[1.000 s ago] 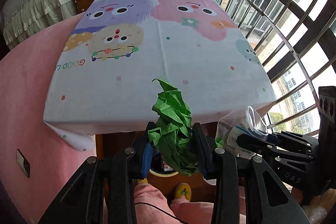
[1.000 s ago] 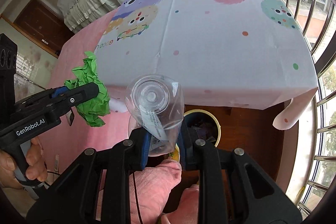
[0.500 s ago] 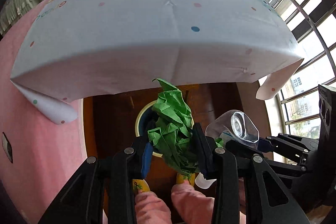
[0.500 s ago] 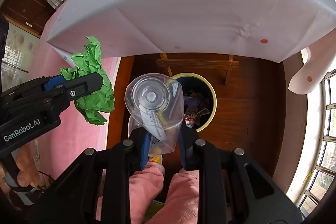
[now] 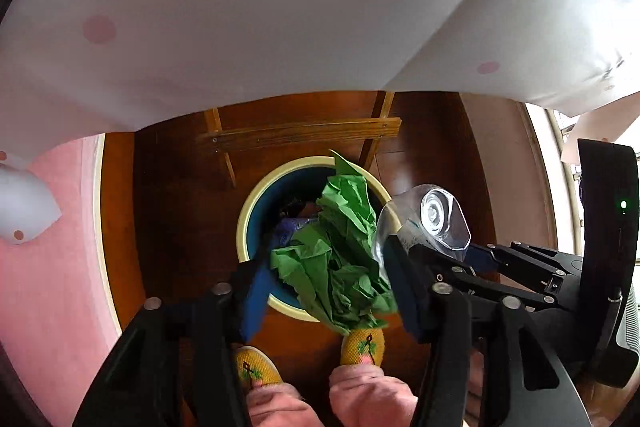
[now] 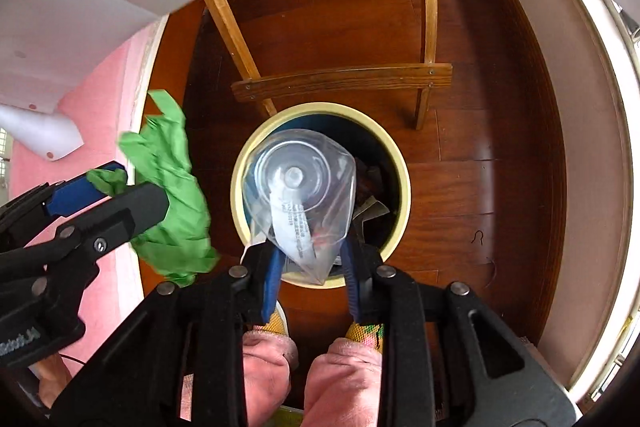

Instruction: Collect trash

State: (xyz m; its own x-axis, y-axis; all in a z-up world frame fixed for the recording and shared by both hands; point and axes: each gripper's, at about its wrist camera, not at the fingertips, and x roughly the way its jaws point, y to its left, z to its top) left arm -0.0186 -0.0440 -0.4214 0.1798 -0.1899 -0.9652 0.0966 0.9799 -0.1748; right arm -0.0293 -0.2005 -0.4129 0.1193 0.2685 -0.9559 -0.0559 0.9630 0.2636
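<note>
A crumpled green paper (image 5: 340,247) sits between the fingers of my left gripper (image 5: 328,287), which stands open. The paper leans on the right finger, and the left pad is blurred and apart from it. Below it is a round bin with a cream rim (image 5: 244,223) and trash inside. My right gripper (image 6: 312,267) is shut on a crushed clear plastic bottle (image 6: 300,183), straight over the bin (image 6: 404,187). The right wrist view also has the green paper (image 6: 172,195) and left gripper (image 6: 136,187) left of the bin. The bottle (image 5: 436,219) shows in the left wrist view too.
The white dotted tablecloth (image 5: 280,7) hangs overhead, with the table's wooden crossbar (image 6: 340,79) and legs just behind the bin. A person's yellow slippers (image 5: 362,343) and pink trouser legs stand close in front of it. Dark wood floor surrounds the bin; a pink surface (image 5: 48,267) lies left.
Both grippers have tipped down from the tabletop and moved under the table edge over the bin. The left jaws have spread wide around the green paper; the right jaws are only slightly wider.
</note>
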